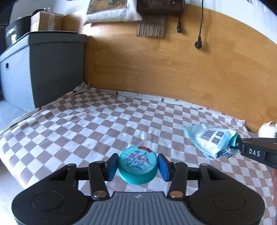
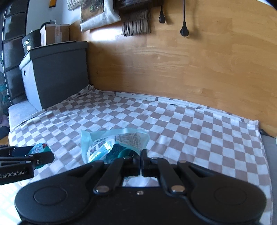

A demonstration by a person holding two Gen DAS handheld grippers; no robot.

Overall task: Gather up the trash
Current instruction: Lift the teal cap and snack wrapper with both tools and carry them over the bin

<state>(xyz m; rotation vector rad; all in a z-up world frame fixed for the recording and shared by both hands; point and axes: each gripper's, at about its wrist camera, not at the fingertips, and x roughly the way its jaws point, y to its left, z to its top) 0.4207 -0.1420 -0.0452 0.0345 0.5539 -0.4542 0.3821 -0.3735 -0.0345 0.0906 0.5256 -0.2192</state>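
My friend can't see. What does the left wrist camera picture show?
The left gripper holds a teal bottle cap between its blue pads, above a brown-and-white checkered cloth. At right, the right gripper pinches a crumpled pale blue wrapper.

I'm working in a lived-in home room: a checkered cloth [image 1: 97, 121] covers the low surface before a wooden panel [image 1: 173, 65], with a grey storage box [image 1: 57, 69], a cardboard box [image 1: 46, 20], a cushion [image 1: 110, 12] and dangling power plugs [image 1: 198, 44] around it.
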